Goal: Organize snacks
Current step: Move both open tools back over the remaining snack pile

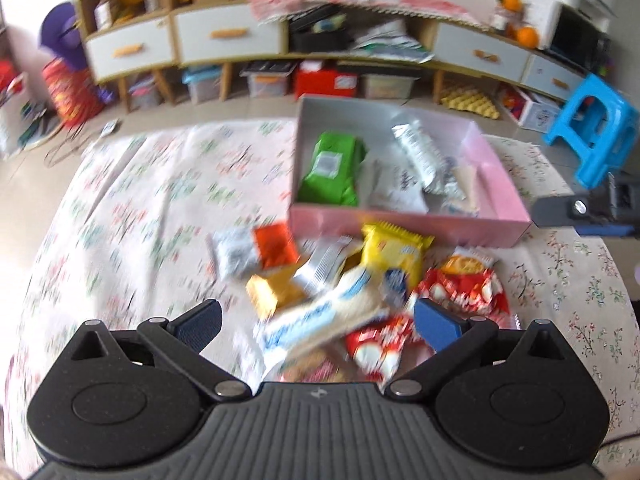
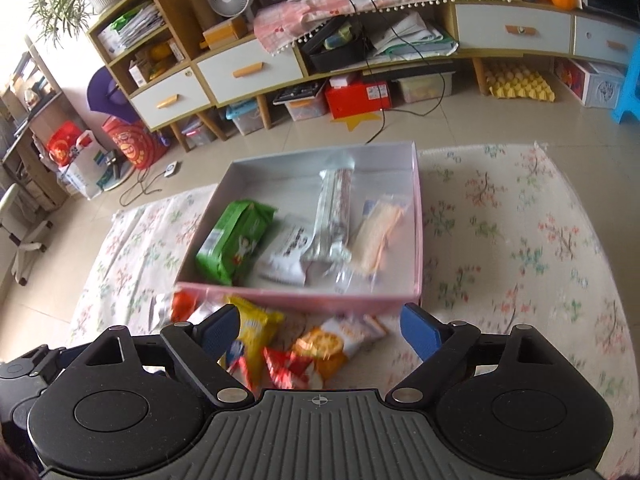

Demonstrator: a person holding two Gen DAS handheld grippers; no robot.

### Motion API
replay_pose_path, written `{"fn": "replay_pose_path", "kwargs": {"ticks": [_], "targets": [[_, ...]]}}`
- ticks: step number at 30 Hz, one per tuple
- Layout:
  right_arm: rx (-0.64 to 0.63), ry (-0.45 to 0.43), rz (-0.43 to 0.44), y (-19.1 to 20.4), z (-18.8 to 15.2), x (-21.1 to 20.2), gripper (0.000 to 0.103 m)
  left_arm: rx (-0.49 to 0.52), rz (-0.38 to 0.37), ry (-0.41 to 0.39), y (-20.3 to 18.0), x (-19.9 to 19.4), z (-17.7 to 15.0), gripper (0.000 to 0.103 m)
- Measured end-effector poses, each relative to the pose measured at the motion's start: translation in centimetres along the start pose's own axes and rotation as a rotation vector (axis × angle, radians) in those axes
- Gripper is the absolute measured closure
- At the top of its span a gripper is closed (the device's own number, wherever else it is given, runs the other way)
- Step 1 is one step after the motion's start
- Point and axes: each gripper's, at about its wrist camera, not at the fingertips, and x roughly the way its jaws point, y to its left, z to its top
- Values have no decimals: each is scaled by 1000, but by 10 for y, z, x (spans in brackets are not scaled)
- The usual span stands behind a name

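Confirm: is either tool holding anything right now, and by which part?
Nothing is held. The left tool is open above the loose snack pile; the right tool is open near the pink box. No packet sits between either pair of fingers.

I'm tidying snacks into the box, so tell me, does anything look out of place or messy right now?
Yes. A loose heap of snack packets lies jumbled on the floral cloth in front of the pink box, overlapping at odd angles. Inside the box, the green packet and others lie flat. Nothing looks spilled or torn.
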Motion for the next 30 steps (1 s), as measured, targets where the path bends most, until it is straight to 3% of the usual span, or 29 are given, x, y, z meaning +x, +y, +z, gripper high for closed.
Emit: {"fn": "replay_pose_path", "kwargs": {"ticks": [9,14,16,25,30], "targets": [[12,51,-27,5,-49,6,11,-194,24,98,24,9,-37,1],[21,123,-66,10,-64,24,11,-350,6,123,38,14,-42,8],[15,136,-67,14,-66,31,11,-388,21,120,40,18,-43,15],[15,149,-98,22,-67,52,11,-426,58,87,31,26,-42,30],[-32,154,-120,29,-73,63,11,-421,40,89,31,29,-44,40]]}}
